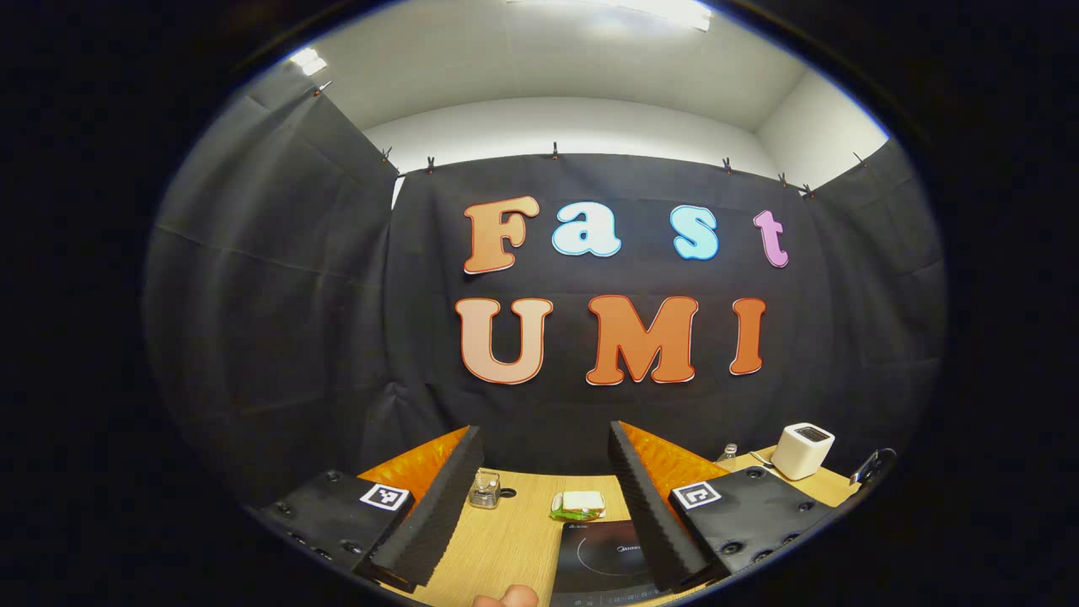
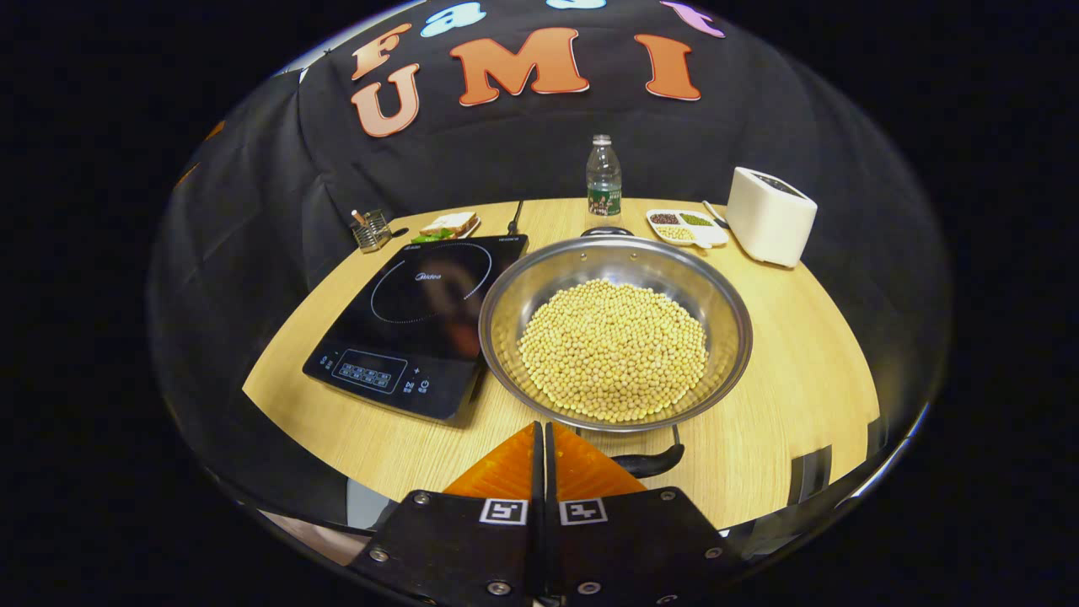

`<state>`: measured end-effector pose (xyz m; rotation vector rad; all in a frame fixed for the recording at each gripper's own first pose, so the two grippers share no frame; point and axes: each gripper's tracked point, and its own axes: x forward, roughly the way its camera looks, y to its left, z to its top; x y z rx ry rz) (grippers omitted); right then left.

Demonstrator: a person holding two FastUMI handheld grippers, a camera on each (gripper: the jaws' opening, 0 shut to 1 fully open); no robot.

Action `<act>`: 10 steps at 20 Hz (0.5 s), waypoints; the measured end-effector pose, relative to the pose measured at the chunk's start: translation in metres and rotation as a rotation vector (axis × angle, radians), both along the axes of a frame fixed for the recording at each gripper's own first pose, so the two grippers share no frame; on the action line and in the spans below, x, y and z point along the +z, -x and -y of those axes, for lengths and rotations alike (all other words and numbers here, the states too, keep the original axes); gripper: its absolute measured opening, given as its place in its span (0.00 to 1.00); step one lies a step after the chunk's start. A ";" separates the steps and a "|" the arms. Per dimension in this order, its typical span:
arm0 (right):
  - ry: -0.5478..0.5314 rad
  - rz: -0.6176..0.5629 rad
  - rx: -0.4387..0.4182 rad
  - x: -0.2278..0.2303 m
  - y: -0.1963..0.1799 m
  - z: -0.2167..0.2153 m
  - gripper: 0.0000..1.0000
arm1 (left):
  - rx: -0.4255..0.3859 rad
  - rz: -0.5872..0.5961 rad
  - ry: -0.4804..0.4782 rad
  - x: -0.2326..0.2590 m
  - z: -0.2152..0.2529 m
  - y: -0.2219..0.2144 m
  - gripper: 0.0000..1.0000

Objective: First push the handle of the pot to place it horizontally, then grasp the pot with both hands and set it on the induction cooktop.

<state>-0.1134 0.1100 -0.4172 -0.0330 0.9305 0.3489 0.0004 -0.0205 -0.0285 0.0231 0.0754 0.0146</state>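
In the right gripper view a steel pot (image 2: pixel 725 320) full of pale soybeans (image 2: pixel 614 347) stands on the wooden table (image 2: pixel 801 379), just right of the black induction cooktop (image 2: pixel 413 312). One black pot handle (image 2: pixel 649 462) points toward me and the other (image 2: pixel 605 230) points away. My right gripper (image 2: pixel 544 427) is shut with nothing in it, its tips at the pot's near rim, just left of the near handle. My left gripper (image 1: pixel 544 432) is open and held high, facing the booth wall, with a corner of the cooktop (image 1: pixel 607 556) low between its fingers.
At the table's far side stand a water bottle (image 2: pixel 603 181), a divided dish of grains (image 2: pixel 684 226), a white appliance (image 2: pixel 769 215), a plate with a sandwich (image 2: pixel 451 224) and a small wire holder (image 2: pixel 369 229). A fingertip (image 1: pixel 506 597) shows at the bottom edge of the left gripper view.
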 end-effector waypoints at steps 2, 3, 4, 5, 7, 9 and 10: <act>0.007 -0.026 0.011 -0.013 0.003 -0.004 0.00 | 0.000 0.001 -0.006 0.000 0.001 -0.001 0.99; 0.023 -0.028 0.018 -0.017 0.004 -0.003 0.00 | -0.001 -0.001 -0.007 -0.001 0.002 0.000 0.99; 0.043 -0.029 0.019 -0.021 0.003 0.001 0.00 | -0.003 -0.002 -0.007 -0.002 0.003 0.001 0.99; 0.049 -0.035 0.017 -0.025 0.003 0.002 0.00 | -0.004 -0.003 -0.005 -0.003 0.004 0.001 0.99; 0.032 -0.053 0.004 -0.026 0.004 0.002 0.00 | -0.008 -0.004 -0.002 -0.003 0.007 0.001 0.99; 0.023 -0.057 0.005 -0.026 0.004 0.004 0.00 | -0.010 -0.006 -0.003 -0.005 0.008 0.000 0.98; 0.025 -0.056 0.002 -0.026 0.004 0.006 0.00 | -0.011 -0.005 -0.002 -0.004 0.008 0.000 0.98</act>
